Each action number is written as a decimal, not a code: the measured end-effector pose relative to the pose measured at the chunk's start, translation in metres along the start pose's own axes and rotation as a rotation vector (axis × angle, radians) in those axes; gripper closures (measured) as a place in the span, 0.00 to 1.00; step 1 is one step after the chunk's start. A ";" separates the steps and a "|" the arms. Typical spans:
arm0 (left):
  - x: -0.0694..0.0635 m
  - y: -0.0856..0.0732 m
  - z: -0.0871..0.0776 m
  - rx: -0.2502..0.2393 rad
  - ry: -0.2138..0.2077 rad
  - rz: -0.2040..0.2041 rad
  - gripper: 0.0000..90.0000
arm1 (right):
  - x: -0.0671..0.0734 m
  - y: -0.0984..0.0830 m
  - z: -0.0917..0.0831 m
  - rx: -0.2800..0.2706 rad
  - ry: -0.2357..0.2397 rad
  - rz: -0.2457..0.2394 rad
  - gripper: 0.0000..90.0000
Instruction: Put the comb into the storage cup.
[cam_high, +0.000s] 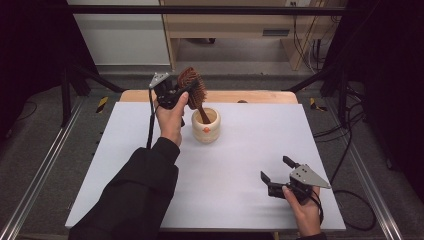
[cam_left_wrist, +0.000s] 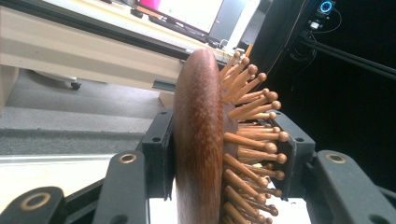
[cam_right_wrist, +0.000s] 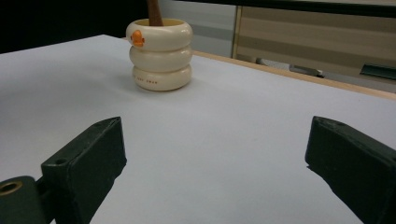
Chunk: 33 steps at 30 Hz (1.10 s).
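— While the left tongs (cam_high: 186, 90) are up over the far side of the desk (cam_high: 240, 200), what exactly have they got?

— A wooden hairbrush (cam_high: 192, 86). Its dark brown head sits between the two black jaws in the left gripper view, one jaw on the smooth back and the other against the round-tipped wooden bristles (cam_left_wrist: 252, 135), so the left tongs are clamped on the hairbrush.

— And where is the brush itself?

— Head up, tilted, with its handle (cam_high: 202, 116) going down into a cream ribbed cup (cam_high: 206, 127). From the right gripper view you can see the handle standing inside the rim of the cup, which has a small orange mark near the top.

— Where does the cup stand?

— On the white desk, near its far edge, just beside the left hand (cam_high: 171, 117).

— The other side?

— The right tongs (cam_high: 276, 172) lie low near the front right corner, well apart from the cup, held by the right hand (cam_high: 305, 205). Their jaws stand wide apart with bare desk between them.
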<state>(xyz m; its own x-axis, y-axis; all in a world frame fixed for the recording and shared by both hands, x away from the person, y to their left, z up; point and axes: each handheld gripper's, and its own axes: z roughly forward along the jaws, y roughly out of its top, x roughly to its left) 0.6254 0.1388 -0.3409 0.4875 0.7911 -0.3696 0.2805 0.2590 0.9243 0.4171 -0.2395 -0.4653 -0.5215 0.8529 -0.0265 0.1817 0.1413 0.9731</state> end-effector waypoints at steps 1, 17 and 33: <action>0.000 0.000 0.000 0.002 0.001 0.001 0.55 | 0.000 0.000 0.000 0.000 0.000 -0.001 0.06; 0.002 -0.004 0.000 0.007 0.008 0.006 0.55 | 0.001 0.000 0.000 0.004 0.005 -0.001 0.06; 0.001 -0.007 0.001 0.012 0.003 -0.001 0.55 | 0.001 -0.001 0.001 0.006 0.008 -0.003 0.06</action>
<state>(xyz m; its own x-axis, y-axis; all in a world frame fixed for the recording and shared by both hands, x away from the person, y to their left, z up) 0.6249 0.1378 -0.3477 0.4852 0.7923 -0.3699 0.2904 0.2531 0.9228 0.4173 -0.2386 -0.4660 -0.5287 0.8484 -0.0278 0.1848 0.1469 0.9717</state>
